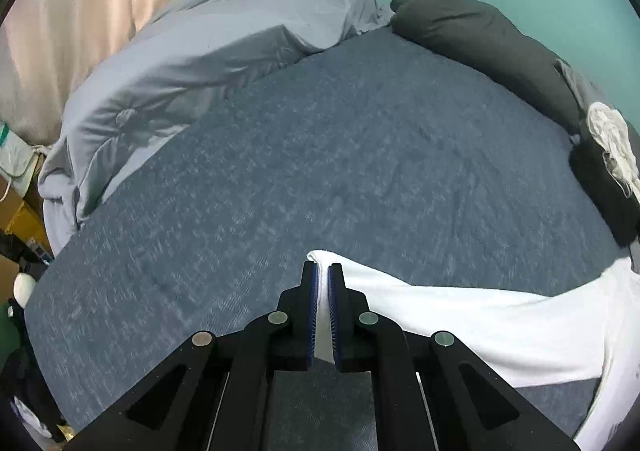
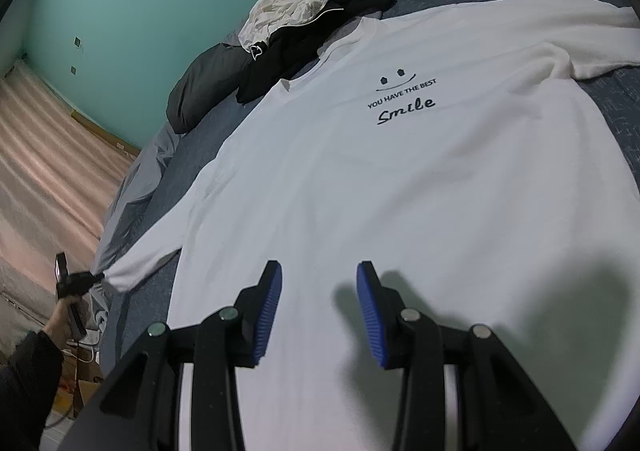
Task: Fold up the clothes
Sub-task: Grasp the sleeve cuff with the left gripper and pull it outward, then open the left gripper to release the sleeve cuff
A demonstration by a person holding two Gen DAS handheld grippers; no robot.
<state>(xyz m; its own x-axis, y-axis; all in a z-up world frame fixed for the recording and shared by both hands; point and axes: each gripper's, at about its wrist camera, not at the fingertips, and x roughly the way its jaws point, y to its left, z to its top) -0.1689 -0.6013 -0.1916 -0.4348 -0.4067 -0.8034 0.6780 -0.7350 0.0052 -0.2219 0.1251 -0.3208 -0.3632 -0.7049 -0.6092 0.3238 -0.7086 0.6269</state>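
Observation:
A white T-shirt [image 2: 380, 191] with a smile print and black lettering lies spread face up on the blue bed. My left gripper [image 1: 323, 271] is shut on the end of its left sleeve [image 1: 440, 315], which hangs lifted off the bed. In the right wrist view that same left gripper [image 2: 86, 278] appears far left, held by a hand and pinching the sleeve end [image 2: 128, 267]. My right gripper [image 2: 319, 271] hovers over the shirt's lower body, jaws apart with nothing between them.
A grey-blue duvet [image 1: 192, 63] is bunched along the bed's far left. A dark pillow [image 1: 492, 39] and a heap of black and white clothes [image 2: 296, 19] lie near the teal wall. The blue sheet [image 1: 320, 155] stretches ahead of the left gripper.

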